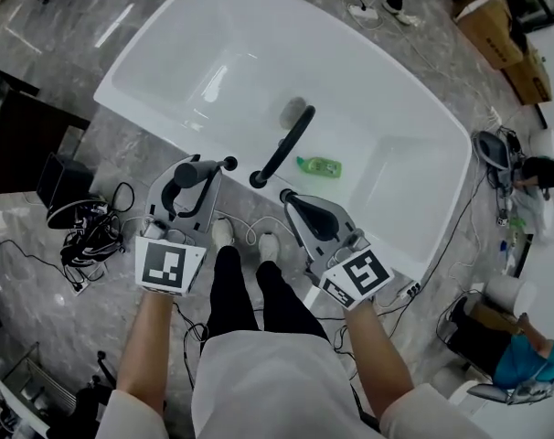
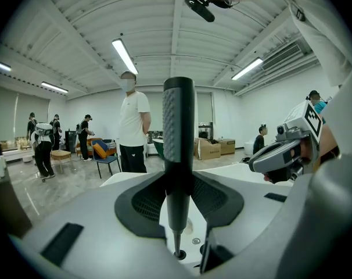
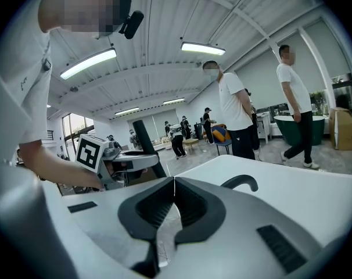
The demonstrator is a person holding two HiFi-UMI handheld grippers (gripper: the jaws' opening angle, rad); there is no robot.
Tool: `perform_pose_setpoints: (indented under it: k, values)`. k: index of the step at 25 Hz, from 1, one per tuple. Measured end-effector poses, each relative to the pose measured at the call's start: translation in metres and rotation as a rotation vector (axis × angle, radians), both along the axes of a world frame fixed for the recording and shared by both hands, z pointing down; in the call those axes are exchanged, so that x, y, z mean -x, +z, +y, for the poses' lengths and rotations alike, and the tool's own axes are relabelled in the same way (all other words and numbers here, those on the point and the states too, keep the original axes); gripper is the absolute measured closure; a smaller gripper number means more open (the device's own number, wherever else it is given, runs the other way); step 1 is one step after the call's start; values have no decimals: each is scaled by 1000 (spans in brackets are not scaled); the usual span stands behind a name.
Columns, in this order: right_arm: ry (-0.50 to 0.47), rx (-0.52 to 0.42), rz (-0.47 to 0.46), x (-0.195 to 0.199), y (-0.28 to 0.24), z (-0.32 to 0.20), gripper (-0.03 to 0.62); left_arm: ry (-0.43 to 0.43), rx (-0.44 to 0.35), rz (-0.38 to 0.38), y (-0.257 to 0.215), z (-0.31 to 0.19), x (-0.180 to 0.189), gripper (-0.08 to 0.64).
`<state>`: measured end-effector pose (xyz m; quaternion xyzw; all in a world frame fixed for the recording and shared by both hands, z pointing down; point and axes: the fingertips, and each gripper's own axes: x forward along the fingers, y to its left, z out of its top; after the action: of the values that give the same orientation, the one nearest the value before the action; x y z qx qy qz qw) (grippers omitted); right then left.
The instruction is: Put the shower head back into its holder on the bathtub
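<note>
Between the left gripper's (image 1: 207,179) jaws the black shower head (image 2: 179,121) stands upright, clamped at its ribbed handle, and its narrow lower end meets a small dark ring (image 2: 179,253) on the near rim of the white bathtub (image 1: 117,88). Just beside it along the same rim, the right gripper (image 3: 174,182) hovers with its jaws pressed together on nothing. Between the two grippers a curved black faucet (image 1: 284,144) rises from the rim and leans over the basin, where a green bottle (image 1: 319,165) lies on the tub floor.
</note>
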<state>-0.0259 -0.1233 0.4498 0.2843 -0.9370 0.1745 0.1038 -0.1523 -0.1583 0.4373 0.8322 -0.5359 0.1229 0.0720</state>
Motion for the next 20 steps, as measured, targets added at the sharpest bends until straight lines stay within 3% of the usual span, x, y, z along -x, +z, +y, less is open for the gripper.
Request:
perform_pose_setpoints:
  k: [20]
  values:
    - [31,72,13,-1,57,2,575,2,79,-8,97,-14,-6,422]
